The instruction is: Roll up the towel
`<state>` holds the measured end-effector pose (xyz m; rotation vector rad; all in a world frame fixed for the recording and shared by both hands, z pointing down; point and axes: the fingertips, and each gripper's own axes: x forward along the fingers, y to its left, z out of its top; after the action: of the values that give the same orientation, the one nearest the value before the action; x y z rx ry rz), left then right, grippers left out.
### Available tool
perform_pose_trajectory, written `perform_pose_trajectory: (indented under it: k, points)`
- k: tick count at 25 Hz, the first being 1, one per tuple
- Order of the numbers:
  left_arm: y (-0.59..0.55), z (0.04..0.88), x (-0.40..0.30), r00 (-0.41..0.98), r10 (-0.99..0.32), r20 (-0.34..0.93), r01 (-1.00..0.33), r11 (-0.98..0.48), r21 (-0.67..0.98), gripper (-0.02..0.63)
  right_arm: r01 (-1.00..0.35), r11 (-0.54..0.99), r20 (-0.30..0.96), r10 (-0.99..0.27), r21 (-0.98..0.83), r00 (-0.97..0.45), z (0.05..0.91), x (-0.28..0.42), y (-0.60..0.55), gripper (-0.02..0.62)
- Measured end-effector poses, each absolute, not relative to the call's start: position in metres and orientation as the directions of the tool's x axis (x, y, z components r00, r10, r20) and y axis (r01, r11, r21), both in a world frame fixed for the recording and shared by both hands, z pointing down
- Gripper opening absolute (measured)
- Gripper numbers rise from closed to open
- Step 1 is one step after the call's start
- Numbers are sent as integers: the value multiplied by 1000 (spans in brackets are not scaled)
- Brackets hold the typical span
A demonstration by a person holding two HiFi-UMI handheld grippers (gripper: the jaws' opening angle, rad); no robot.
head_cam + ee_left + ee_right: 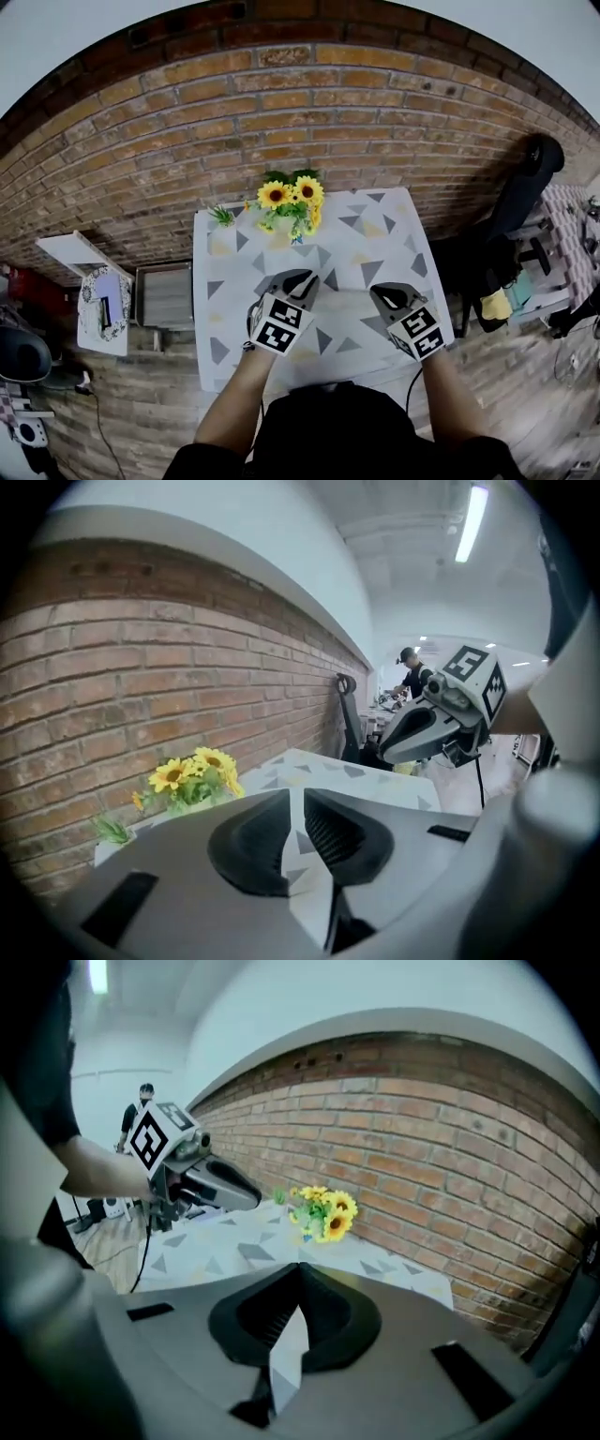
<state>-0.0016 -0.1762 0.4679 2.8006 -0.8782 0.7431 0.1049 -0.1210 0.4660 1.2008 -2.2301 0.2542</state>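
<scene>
Towel (366, 239): white with a grey and yellow triangle print, spread over the table (199, 366) and covering the top as far as I can see. Left claw (302, 279) is clamped on a pinch of it, and the left gripper view shows printed fabric in the narrow gap between the jaws. Right claw (392, 295) has its tips together, with a strip of towel caught between them and hanging below. Both claws sit over the near half of the table, well apart, tilted down toward the brick wall (281, 103). Sunflowers (289, 202) stand at the far edge, with a small green plant (222, 216) just left of them.
</scene>
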Motion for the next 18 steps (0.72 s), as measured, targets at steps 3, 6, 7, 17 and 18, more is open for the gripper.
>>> perform_pose_trajectory:
  k: [3,6,7,17,18]
  points:
    - [-168,443,-8,714,-554,428,-605,-796,-23,44,-827,560,477,-743,59,-469,430,108,-115,17]
    - [-150,419,-4,732,-588,344,-641,-766,55,29,-842,538,392,-781,30,-486,401,127,-99,17]
    - [-143,410,1,741,-593,317,-645,-759,88,26,-847,531,364,-791,11,-491,393,135,-92,17]
    - [-81,376,65,680,-686,260,-718,-695,43,18,-853,521,198,-835,-12,-513,351,210,-28,15]
    - [-73,377,69,676,-690,259,-723,-689,48,18,-853,521,195,-835,-16,-514,351,216,-24,15]
